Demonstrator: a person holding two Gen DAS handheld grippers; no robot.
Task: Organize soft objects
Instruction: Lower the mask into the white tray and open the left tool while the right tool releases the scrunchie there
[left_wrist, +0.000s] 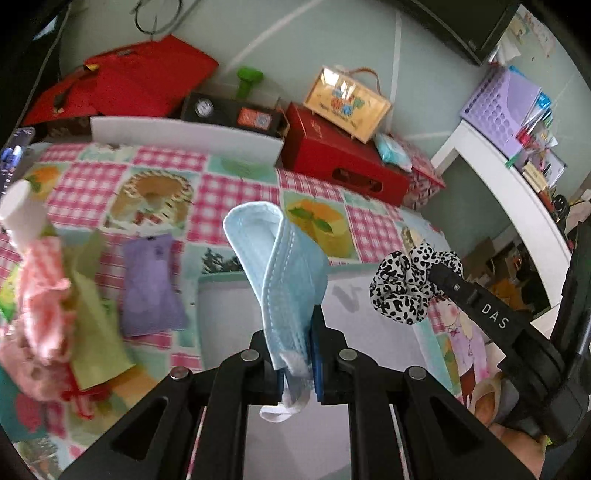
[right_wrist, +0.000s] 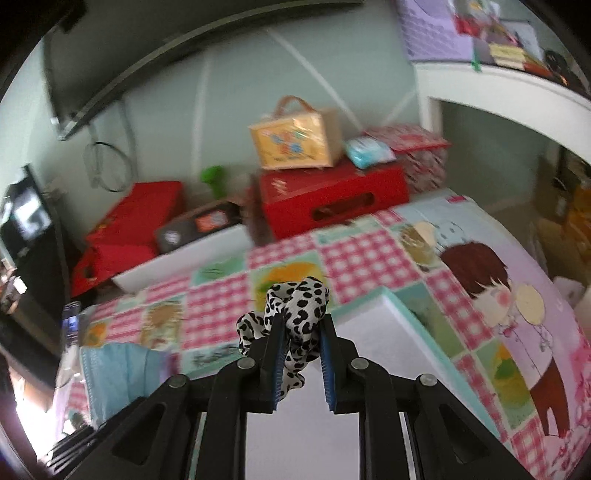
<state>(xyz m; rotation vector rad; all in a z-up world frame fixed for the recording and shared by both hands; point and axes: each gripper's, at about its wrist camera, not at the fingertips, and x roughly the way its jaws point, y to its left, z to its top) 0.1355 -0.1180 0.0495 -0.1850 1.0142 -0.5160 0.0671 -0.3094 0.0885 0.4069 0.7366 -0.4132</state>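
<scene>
My left gripper (left_wrist: 297, 354) is shut on a light blue face mask (left_wrist: 280, 251), held up above a white box with a teal rim (left_wrist: 369, 325). My right gripper (right_wrist: 301, 332) is shut on a black-and-white leopard scrunchie (right_wrist: 295, 306), also over that white box (right_wrist: 369, 332). The right gripper (left_wrist: 428, 275) with the scrunchie (left_wrist: 402, 291) shows at the right of the left wrist view. The mask (right_wrist: 118, 373) shows at the lower left of the right wrist view. A purple pouch (left_wrist: 151, 284), a green cloth (left_wrist: 96, 314) and a pink knitted piece (left_wrist: 40, 302) lie on the checked tablecloth (left_wrist: 229, 188) to the left.
Red boxes (left_wrist: 340, 158), a yellow case (left_wrist: 347, 99), a black box (left_wrist: 232, 110) and a white tray (left_wrist: 184, 136) line the table's far side. A white shelf with a purple basket (left_wrist: 498, 103) stands at the right. A white tube (left_wrist: 18, 210) is at the left.
</scene>
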